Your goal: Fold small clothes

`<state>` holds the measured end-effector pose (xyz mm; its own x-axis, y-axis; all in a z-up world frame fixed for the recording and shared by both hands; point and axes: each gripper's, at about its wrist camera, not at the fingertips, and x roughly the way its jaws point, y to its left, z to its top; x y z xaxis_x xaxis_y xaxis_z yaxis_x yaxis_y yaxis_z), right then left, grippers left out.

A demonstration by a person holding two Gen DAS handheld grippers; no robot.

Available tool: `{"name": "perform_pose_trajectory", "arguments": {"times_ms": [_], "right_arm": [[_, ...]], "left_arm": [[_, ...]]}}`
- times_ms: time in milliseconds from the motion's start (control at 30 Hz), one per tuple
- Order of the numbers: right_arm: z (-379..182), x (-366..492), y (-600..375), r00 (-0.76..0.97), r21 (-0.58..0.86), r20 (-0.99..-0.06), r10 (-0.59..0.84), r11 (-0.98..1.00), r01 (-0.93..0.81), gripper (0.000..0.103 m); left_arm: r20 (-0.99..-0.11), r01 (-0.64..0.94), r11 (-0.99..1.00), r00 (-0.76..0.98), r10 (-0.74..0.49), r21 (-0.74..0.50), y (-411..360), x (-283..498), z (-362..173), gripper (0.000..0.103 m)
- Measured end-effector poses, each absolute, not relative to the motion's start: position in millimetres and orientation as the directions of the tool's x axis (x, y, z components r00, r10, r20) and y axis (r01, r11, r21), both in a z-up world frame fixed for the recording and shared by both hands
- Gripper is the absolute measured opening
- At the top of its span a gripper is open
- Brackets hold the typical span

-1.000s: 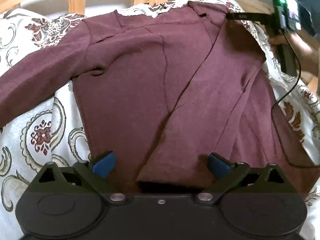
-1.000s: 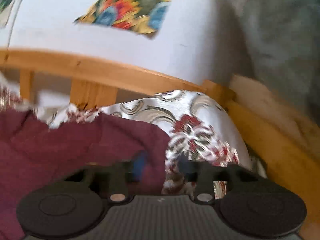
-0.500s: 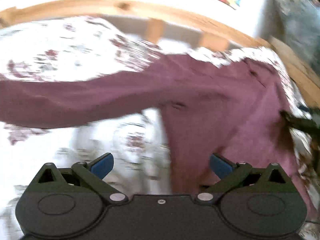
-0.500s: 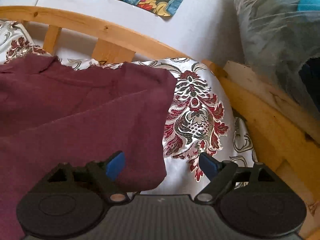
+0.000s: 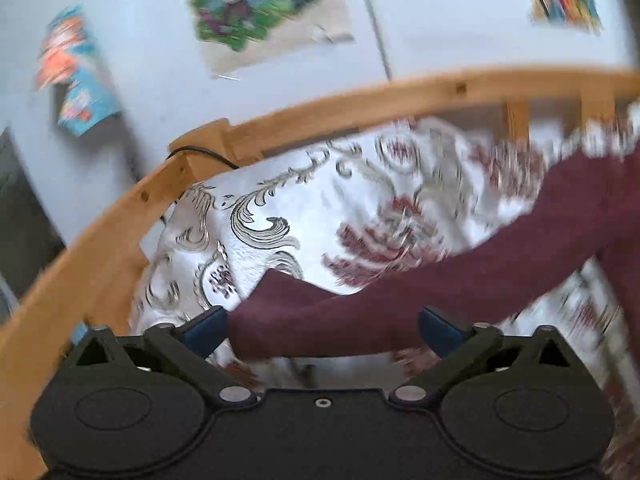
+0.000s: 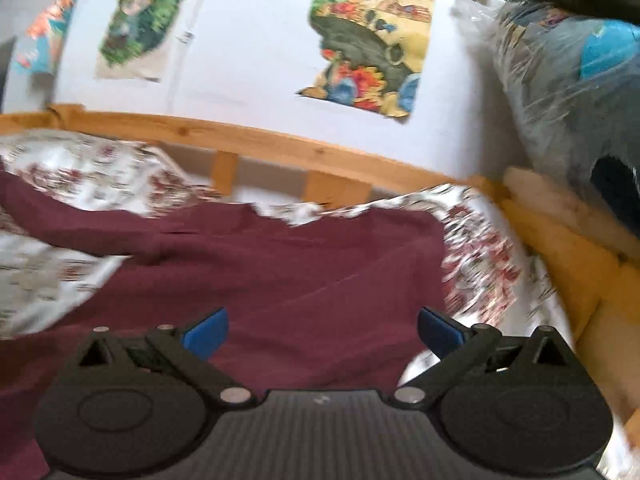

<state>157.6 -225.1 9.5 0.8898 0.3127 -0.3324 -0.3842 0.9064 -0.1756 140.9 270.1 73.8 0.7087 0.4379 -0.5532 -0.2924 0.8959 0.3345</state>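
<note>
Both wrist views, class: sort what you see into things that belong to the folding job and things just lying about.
Belongs to the job:
maroon top
its long sleeve
left hand-held gripper
right hand-held gripper

Just lying about:
wall pictures
plastic-wrapped bundle
black cable

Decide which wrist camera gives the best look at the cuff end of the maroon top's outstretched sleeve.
The left wrist view: the sleeve runs across it and its cuff end lies between the open jaws of the left gripper. The right wrist view shows mostly the top's body, with the sleeve trailing off at the left edge.

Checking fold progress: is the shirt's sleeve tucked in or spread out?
Spread out: the sleeve lies stretched across the bedspread, away from the body.
</note>
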Motion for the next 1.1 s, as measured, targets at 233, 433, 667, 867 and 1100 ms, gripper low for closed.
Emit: {"name": "perform_pose_trajectory", "arguments": {"times_ms": [233,433,667,867,1100], "right_arm": [[-4.1,112.8,-226.6,0.880,-0.001,-0.380,0.284,0.951,-0.308,0.103],[-19.3,113.1,-236.4,0.871,0.026,-0.419,0.256,0.962,-0.271,0.103],[-24.1,113.1,-248.5,0.872,0.083,-0.416,0.259,0.965,-0.247,0.103],[-22.2,111.4,-257.4,0.875,0.096,-0.402,0.272,0.962,-0.255,0.103],[-15.1,108.0,-262.0,0.866,0.115,-0.385,0.319,0.948,-0.298,0.103]], "left_arm": [[-0.678,0.019,0.883,0.648,0.346,0.468,262.0,176.9,68.1,0.071],[-0.747,0.214,0.765,0.482,0.458,0.607,240.5,205.9,38.8,0.045],[-0.788,0.105,0.828,0.393,0.474,0.551,250.0,212.5,47.6,0.002],[-0.877,0.038,0.951,0.400,0.267,0.307,209.5,200.6,95.5,0.001],[-0.869,0.181,0.983,0.492,-0.056,0.039,109.8,186.8,153.2,0.001]]}}
